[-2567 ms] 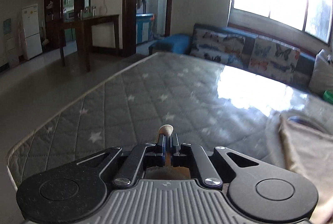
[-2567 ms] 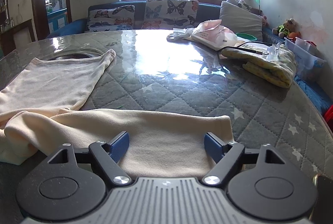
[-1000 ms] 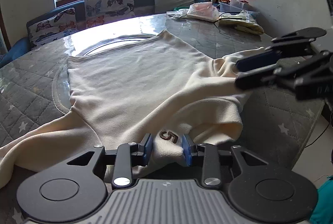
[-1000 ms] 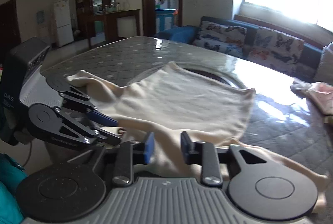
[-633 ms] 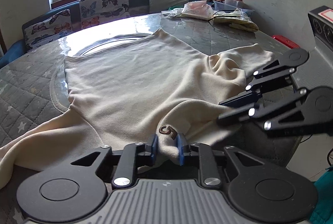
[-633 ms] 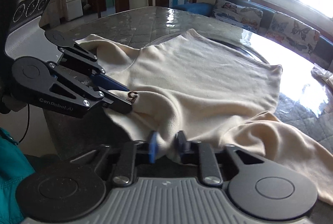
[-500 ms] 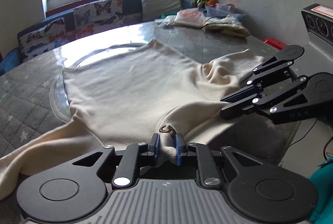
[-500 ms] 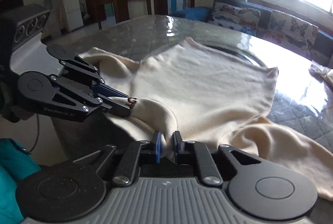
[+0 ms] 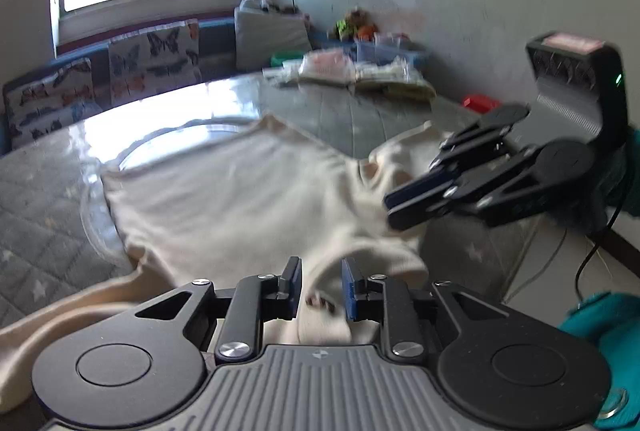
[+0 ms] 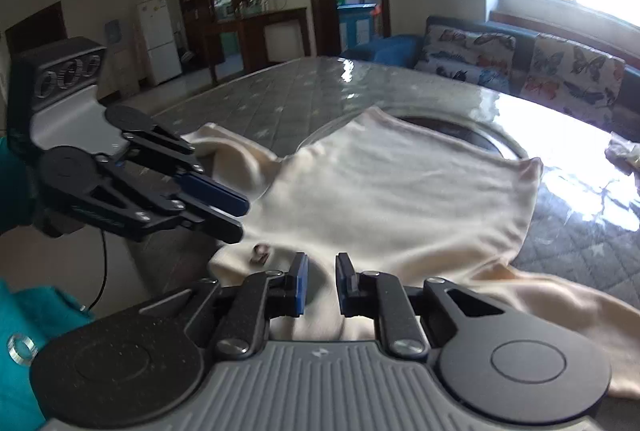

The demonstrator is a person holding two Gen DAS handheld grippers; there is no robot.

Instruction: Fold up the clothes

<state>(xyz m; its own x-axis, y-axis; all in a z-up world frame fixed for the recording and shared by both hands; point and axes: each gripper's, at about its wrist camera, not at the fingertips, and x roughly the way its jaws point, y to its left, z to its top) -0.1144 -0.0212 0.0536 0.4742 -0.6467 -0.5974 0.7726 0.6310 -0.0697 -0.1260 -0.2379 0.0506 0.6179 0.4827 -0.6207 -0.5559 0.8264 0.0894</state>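
A cream long-sleeved garment (image 9: 240,199) lies spread on the grey quilted table (image 9: 40,199), its near hem bunched at the front edge. My left gripper (image 9: 320,285) has its jaws a little apart with the hem and its small brown label between them. My right gripper (image 10: 319,281) also has its jaws slightly apart over a fold of the garment (image 10: 400,199) near the edge. Each gripper shows in the other's view: the right gripper (image 9: 408,205) at right, the left gripper (image 10: 230,217) at left.
A pile of bags and folded cloth (image 9: 352,71) sits at the table's far right. A butterfly-print sofa (image 10: 520,67) runs under the window. The table's front edge (image 9: 480,255) drops to the floor, where a cable (image 9: 588,259) hangs. A teal sleeve (image 10: 24,311) is close by.
Both grippers were pinched on the garment's near hem half a second ago; now both sets of jaws have opened a little and the cloth sits loose between them. Both views are blurred by motion.
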